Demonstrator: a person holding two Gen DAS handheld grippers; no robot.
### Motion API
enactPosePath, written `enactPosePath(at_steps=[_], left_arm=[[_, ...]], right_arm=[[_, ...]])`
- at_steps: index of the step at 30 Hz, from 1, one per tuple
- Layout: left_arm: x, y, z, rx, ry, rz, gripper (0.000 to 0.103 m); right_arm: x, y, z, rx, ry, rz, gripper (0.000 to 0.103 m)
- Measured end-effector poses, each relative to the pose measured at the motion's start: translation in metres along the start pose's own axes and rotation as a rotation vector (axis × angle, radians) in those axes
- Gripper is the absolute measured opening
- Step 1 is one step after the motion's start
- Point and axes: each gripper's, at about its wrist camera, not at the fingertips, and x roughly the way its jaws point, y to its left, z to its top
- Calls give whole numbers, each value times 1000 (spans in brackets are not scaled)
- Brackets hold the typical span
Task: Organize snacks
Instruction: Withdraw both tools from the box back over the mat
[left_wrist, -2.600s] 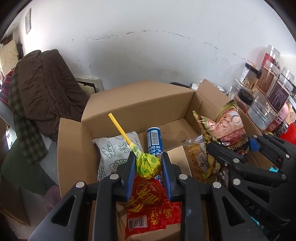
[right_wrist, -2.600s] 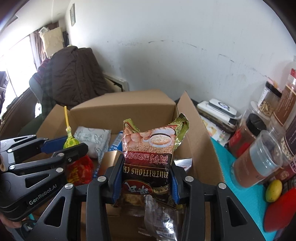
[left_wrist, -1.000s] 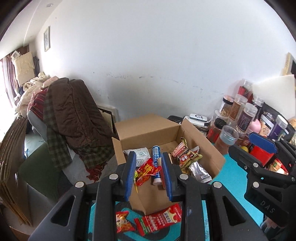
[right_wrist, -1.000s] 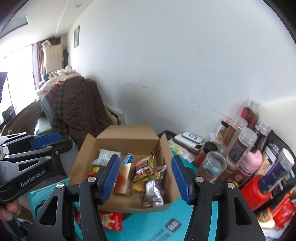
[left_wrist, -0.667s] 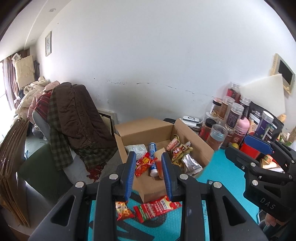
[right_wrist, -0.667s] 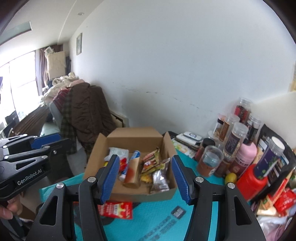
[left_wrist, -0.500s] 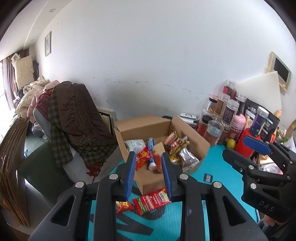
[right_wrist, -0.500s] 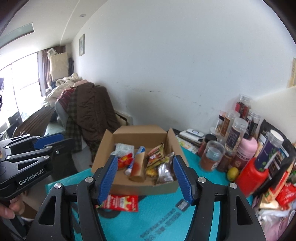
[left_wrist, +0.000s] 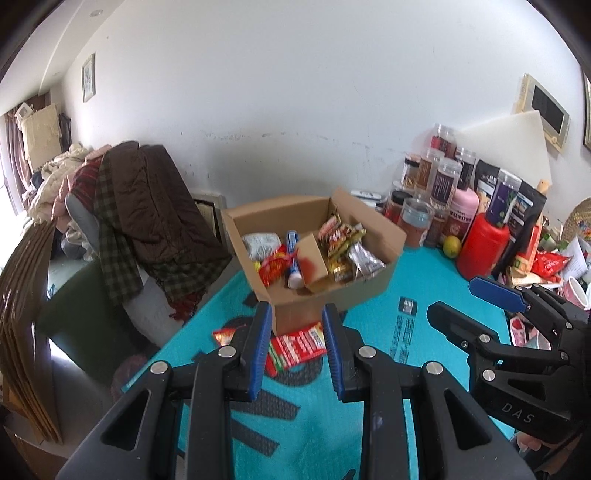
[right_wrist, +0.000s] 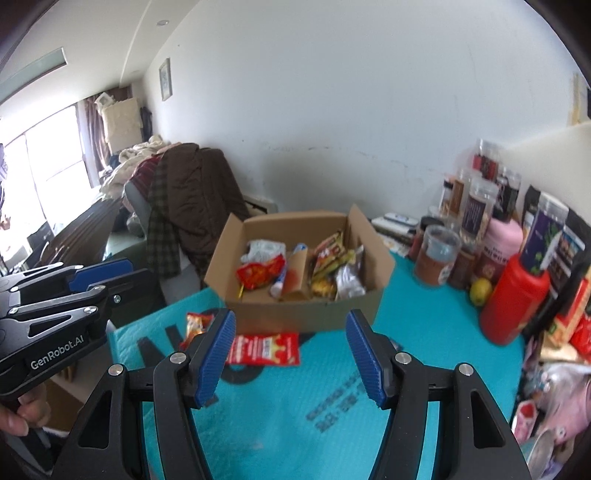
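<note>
Snacks sat packed in the cardboard box (left_wrist: 334, 291) toward the back of the teal bench (left_wrist: 436, 332), and a red packet (left_wrist: 297, 345) plus a small orange one (right_wrist: 195, 324) lay flat on the bench just in front of it. My left gripper (left_wrist: 295, 350) hung above that red packet, fingers drawn close together with nothing between them. My right gripper (right_wrist: 290, 356) held its fingers partly spread, having just widened, empty too.
</note>
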Motion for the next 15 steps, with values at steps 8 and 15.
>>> enactPosePath(at_steps=[8, 15], left_arm=[[7, 1, -31, -22, 49, -18, 28], [19, 7, -51, -36, 95, -16, 28]], right_arm=[[3, 1, -29, 26, 55, 20, 63], [17, 1, -46, 35, 107, 38, 63]])
